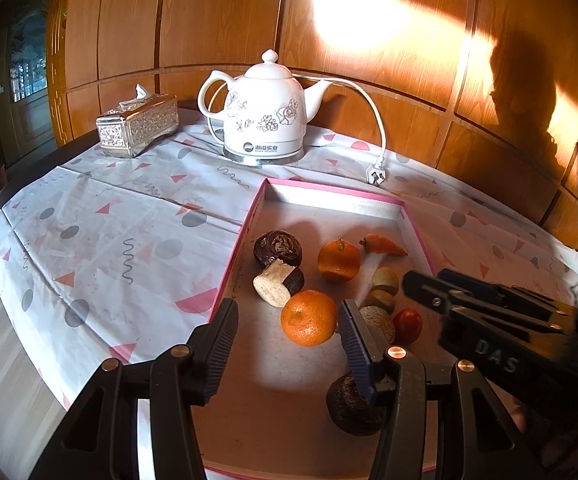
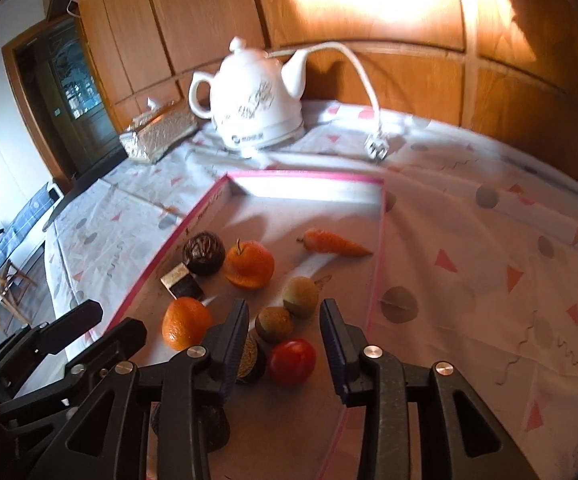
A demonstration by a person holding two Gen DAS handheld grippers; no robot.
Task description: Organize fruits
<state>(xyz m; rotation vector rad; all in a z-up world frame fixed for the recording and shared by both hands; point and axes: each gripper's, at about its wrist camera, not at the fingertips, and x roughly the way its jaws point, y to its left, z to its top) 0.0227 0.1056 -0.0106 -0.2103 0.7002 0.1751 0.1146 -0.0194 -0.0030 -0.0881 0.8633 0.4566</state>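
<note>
A shallow pink-rimmed tray [image 1: 331,191] [image 2: 309,177] holds the fruit. In it lie two oranges [image 1: 308,317] [image 1: 338,260], a small carrot [image 1: 383,245], dark round fruits [image 1: 277,247] [image 1: 351,406], a cut piece with a pale face [image 1: 276,286], two greenish-brown fruits [image 2: 300,296] [image 2: 273,324] and a red tomato [image 2: 292,361]. My left gripper [image 1: 289,314] is open just above the near orange, holding nothing. My right gripper [image 2: 284,314] is open over the tomato and the greenish fruits, empty. It also shows in the left wrist view [image 1: 429,284].
A white ceramic kettle [image 1: 263,114] stands at the back of the table, its cord and plug [image 1: 377,174] lying by the tray's far edge. A silver tissue box [image 1: 139,126] stands at the back left. A patterned cloth [image 1: 121,240] covers the round table.
</note>
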